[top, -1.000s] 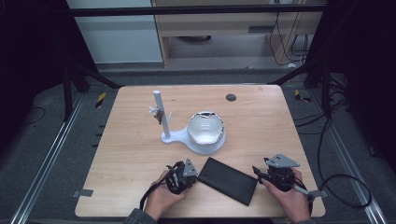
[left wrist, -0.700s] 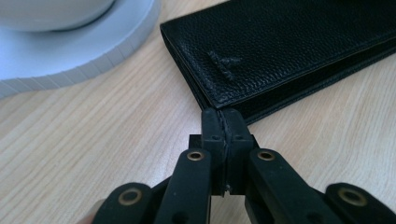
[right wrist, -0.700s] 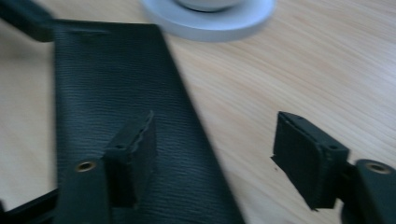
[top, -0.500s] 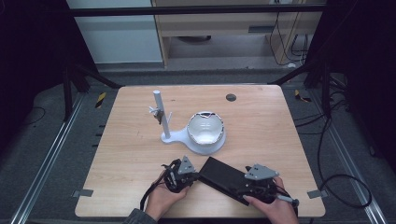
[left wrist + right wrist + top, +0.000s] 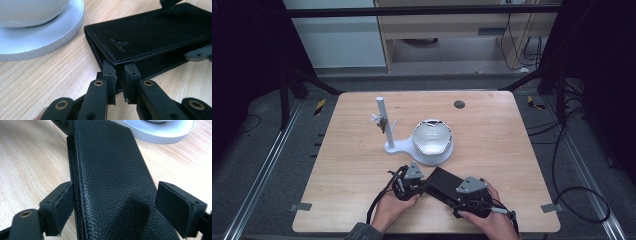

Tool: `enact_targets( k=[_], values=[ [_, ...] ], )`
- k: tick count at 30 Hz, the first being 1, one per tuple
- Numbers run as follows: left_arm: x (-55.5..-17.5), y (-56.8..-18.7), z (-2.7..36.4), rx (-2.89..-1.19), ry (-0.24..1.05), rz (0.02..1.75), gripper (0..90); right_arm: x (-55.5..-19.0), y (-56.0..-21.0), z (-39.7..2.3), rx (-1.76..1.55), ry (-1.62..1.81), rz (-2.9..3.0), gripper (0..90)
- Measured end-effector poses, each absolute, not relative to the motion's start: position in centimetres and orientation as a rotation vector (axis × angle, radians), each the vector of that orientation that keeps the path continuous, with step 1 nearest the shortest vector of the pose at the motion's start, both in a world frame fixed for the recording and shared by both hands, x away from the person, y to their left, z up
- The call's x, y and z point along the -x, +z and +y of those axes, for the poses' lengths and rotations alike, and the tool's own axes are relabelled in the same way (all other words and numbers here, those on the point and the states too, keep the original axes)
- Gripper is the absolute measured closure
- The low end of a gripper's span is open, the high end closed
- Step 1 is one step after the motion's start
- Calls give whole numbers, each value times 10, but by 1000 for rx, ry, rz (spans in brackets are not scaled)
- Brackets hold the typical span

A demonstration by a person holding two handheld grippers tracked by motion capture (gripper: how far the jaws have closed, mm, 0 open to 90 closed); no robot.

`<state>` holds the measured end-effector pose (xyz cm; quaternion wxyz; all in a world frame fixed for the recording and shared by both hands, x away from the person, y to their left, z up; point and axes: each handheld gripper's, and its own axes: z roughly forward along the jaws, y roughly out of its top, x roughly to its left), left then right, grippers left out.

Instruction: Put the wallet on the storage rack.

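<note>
A black leather wallet [image 5: 441, 181] lies closed on the wooden table near its front edge. My left gripper [image 5: 424, 186] is at the wallet's left corner [image 5: 110, 60]. Its jaws [image 5: 119, 75] stand a narrow slit apart and have just been opening; nothing shows pinched between them. My right gripper [image 5: 454, 193] lies over the wallet's right end, and its jaws have just opened wide. In the right gripper view the wallet [image 5: 110, 177] runs lengthwise between the pads of this gripper [image 5: 113, 205]. One pad is against the wallet's edge and the other is just beside the opposite edge.
A white stand [image 5: 432, 150] with a round ribbed base, a white bowl-shaped piece on it and an upright post [image 5: 382, 117] sits just behind the wallet. A small dark disc [image 5: 459, 104] lies at the table's far side. Cables trail off the table's right.
My right gripper has moved left from the table's right side onto the wallet's right end, its jaws now straddling it. The left hand stays at the wallet's left corner.
</note>
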<state>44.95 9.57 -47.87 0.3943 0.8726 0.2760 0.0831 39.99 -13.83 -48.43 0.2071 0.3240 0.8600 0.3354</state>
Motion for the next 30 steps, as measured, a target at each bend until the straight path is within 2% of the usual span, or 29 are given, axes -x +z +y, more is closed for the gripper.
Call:
enact_targets(
  k=[13, 30],
  values=[
    [-459, -461, 81, -2311, 203, 644, 805, -408, -480, -132, -950, 835, 2420, 194],
    [-460, -454, 75, -2274, 206, 642, 807, -416, -476, -127, -942, 720, 2443, 262]
  ],
)
